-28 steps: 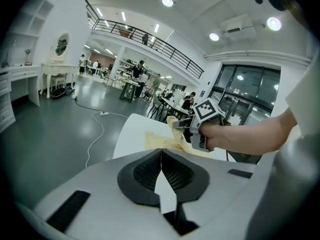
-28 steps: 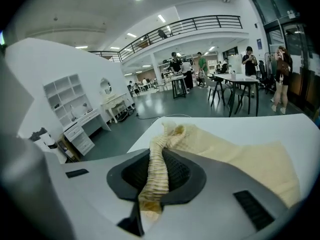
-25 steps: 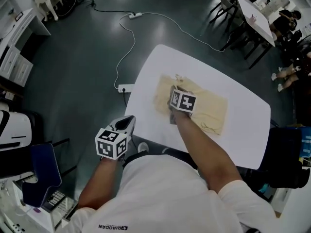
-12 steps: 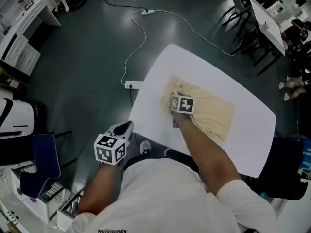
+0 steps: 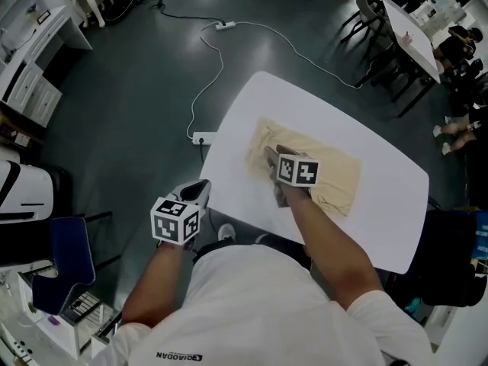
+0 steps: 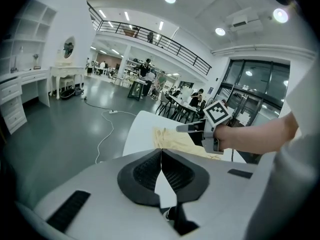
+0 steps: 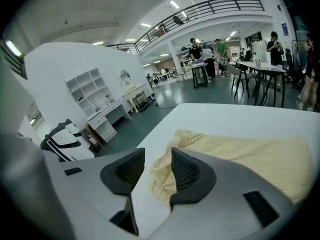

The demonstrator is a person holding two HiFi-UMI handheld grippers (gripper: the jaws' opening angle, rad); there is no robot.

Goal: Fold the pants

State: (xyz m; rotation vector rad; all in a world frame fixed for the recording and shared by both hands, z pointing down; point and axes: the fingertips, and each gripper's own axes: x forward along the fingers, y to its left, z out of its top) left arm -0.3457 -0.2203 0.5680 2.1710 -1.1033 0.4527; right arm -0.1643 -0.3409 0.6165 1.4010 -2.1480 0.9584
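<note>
The pale yellow pants (image 5: 329,171) lie flat, folded into a rectangle, on the white table (image 5: 305,105). My right gripper (image 5: 271,157) hovers over their left end, jaws open. Its jaws have just been opening. In the right gripper view the bunched edge of the pants (image 7: 250,154) shows below the gap of the right gripper (image 7: 152,169), and the pads do not press on it. My left gripper (image 5: 200,192) hangs off the table's near-left side, above the floor. The left gripper (image 6: 161,156) is shut on nothing and looks towards the pants (image 6: 170,138) and the right gripper (image 6: 184,129).
A white power strip (image 5: 197,138) and its cable (image 5: 206,75) lie on the dark floor left of the table. More tables and chairs (image 5: 396,21) stand at the back right. A blue chair (image 5: 69,265) and white cabinets (image 5: 23,82) are at the left.
The right gripper has drawn back a little from the left end of the pants towards the near edge. The pants and the left gripper stay where they were.
</note>
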